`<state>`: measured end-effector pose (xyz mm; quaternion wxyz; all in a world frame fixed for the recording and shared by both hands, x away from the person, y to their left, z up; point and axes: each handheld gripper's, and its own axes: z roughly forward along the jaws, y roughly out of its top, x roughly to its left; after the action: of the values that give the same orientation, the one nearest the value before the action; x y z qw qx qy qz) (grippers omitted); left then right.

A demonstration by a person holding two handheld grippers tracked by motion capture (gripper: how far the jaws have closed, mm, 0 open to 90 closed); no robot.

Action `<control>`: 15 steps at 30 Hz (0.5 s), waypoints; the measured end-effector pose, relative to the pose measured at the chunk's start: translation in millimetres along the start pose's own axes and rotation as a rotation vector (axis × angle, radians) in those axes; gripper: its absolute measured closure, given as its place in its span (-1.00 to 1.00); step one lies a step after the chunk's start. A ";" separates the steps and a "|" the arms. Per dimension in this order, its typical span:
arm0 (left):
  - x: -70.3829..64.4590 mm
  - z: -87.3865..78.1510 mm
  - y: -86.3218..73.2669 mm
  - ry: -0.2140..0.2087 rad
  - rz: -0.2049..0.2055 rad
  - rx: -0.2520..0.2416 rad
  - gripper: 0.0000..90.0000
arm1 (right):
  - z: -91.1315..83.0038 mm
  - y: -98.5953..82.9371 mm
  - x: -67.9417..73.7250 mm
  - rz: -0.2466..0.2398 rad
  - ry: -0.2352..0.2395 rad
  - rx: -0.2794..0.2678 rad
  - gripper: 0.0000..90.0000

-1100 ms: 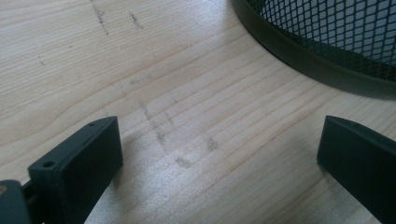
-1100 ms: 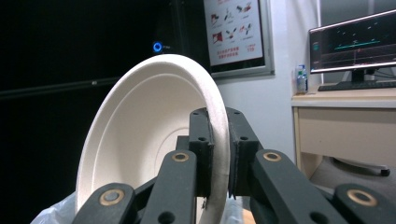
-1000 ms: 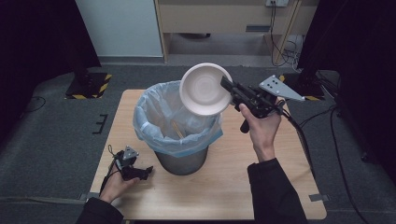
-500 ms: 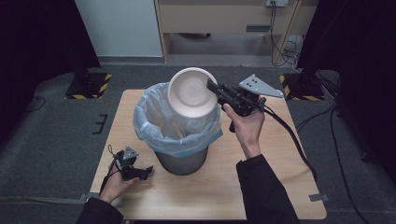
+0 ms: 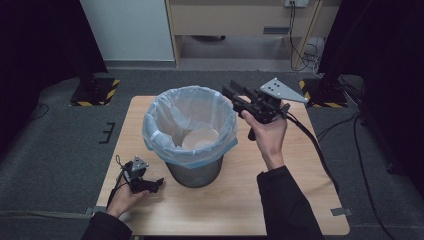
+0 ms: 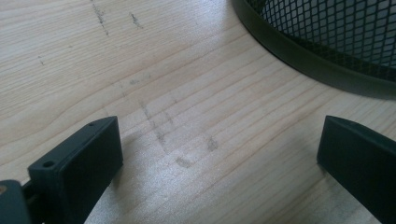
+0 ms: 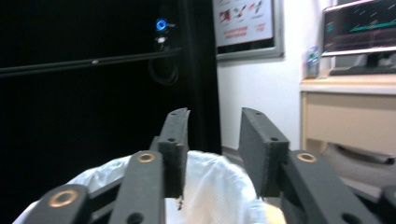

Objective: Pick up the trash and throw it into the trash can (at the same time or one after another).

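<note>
A dark mesh bin [image 5: 194,172] with a pale blue-white bag liner [image 5: 161,116] stands mid-table. Inside it a white bowl [image 5: 201,139] lies tilted against the far-right side. My right gripper [image 5: 231,93], held up by a hand, hovers at the bin's right rim, open with nothing between its jaws. In the right gripper view its jaws [image 7: 215,116] stand apart above the liner [image 7: 210,196]. My left gripper [image 5: 159,182] rests low on the table left of the bin, open. Its jaws [image 6: 219,154] are spread wide over bare wood, near the bin base [image 6: 299,51].
The wooden table [image 5: 290,190] has bare room to the right of and in front of the bin. A cable [image 5: 310,145] trails from the right gripper over the table's right edge. Two stand bases with hazard stripes [image 5: 95,92] sit on the dark floor behind.
The right gripper held the white bowl above the bin and has let it go. The bowl now lies inside the liner. The left gripper has stayed put.
</note>
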<state>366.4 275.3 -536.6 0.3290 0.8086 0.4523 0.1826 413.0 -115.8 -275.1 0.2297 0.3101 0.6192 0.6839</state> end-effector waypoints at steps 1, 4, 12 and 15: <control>0.0 0.0 0.0 0.000 0.000 0.000 -1.00 | -6.2 4.8 -2.9 -0.009 -0.018 -0.010 0.24; 0.0 0.0 0.0 0.000 0.000 0.000 -1.00 | -18.7 12.0 -7.6 -0.037 -0.052 -0.009 0.04; 0.0 -0.1 0.0 0.000 0.000 0.002 -1.00 | -53.6 3.4 -23.8 -0.009 -0.109 0.000 -0.29; 0.0 -0.1 0.0 0.000 0.000 0.001 -1.00 | -68.3 -14.1 -35.0 0.014 -0.134 0.025 -0.37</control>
<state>366.3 275.3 -536.5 0.3286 0.8088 0.4524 0.1821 388.2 -186.6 -296.7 0.2620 0.3627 0.6086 0.6553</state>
